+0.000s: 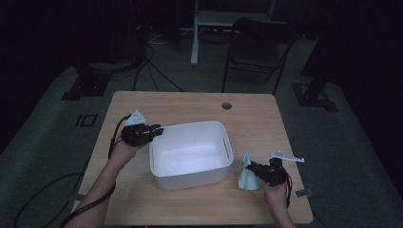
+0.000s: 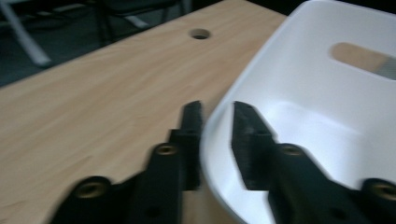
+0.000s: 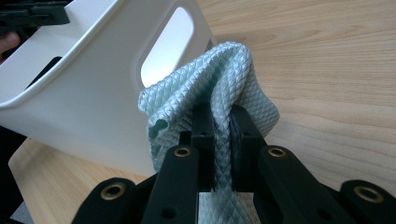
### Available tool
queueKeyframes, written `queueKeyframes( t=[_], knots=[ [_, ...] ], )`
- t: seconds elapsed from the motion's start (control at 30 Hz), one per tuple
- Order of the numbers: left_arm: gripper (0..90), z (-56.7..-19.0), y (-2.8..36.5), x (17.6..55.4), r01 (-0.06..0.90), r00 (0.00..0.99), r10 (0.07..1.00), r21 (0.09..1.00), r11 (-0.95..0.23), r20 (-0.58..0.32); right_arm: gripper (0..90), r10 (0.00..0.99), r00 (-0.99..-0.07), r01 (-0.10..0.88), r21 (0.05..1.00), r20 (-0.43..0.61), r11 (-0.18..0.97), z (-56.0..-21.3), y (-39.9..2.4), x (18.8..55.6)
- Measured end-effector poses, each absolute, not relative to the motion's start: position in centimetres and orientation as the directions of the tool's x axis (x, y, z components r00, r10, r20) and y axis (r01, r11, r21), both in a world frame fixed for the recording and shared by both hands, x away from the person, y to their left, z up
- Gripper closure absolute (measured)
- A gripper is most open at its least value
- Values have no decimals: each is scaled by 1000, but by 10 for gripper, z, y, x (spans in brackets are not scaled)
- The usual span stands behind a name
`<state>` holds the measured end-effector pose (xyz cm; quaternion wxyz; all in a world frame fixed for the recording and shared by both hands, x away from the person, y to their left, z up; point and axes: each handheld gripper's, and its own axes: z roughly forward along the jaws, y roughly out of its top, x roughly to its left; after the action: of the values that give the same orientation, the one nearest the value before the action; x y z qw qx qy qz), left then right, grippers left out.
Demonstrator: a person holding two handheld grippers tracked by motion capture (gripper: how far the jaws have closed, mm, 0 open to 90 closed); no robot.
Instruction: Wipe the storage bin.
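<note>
I am looking down at a pale wooden table (image 1: pixel 142 199) with a white plastic bin (image 1: pixel 190 154) near its middle; I place everything else by that bin.

My left gripper (image 1: pixel 153 131) sits at the bin's left end, at its far corner. In the left gripper view its two black jaws straddle the bin's rim (image 2: pixel 219 121), one outside the wall and one inside. A narrow gap shows on each side of the rim, so I cannot tell whether the pads actually press on it.

My right gripper (image 1: pixel 251 167) is just off the bin's right end, near its front corner. Its jaws are clenched on a light blue-green cloth (image 3: pixel 219 79) with a quilted diamond weave. The cloth bunches up above the jaw tips and stands just beside the bin's outer wall, close to the oval handle cut-out (image 3: pixel 166 44) in that end. In the high view the cloth (image 1: pixel 245 176) hangs between the gripper and the bin and is outside the bin.

Beyond the bin's far right corner, a small round hole (image 1: pixel 226 105) is cut through the tabletop.
</note>
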<state>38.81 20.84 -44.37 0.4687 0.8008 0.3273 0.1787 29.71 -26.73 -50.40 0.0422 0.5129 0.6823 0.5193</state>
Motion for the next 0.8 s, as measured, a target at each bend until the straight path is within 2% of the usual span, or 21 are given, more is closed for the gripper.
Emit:
queueKeyframes(
  t=[0.23, 0.33, 0.47, 0.57, 0.6, 0.7, 0.8],
  knots=[
    [834, -443, 208, 375, 362, 729, 684, 863, -353, -26, 825, 749, -464, 656, 752, 473, -69, -504, -268, 298],
    [835, -443, 204, 363, 361, 709, 705, 858, -366, 2, 826, 751, -465, 653, 754, 469, -67, -504, -269, 298],
    [831, -444, 203, 355, 360, 711, 703, 866, -348, -13, 826, 752, -465, 649, 757, 467, -68, -503, -270, 297],
    [774, -446, 203, 360, 365, 713, 701, 869, -333, -31, 826, 751, -465, 649, 757, 468, -71, -503, -270, 298],
    [717, -447, 202, 361, 360, 713, 701, 869, -340, -21, 826, 751, -465, 649, 757, 468, -71, -502, -270, 297],
    [702, -449, 195, 367, 371, 731, 682, 857, -359, -31, 826, 752, -464, 649, 757, 469, -72, -502, -270, 297],
    [782, -451, 191, 370, 373, 733, 679, 854, -363, -31, 826, 752, -460, 651, 756, 472, -76, -503, -272, 297]
  ],
)
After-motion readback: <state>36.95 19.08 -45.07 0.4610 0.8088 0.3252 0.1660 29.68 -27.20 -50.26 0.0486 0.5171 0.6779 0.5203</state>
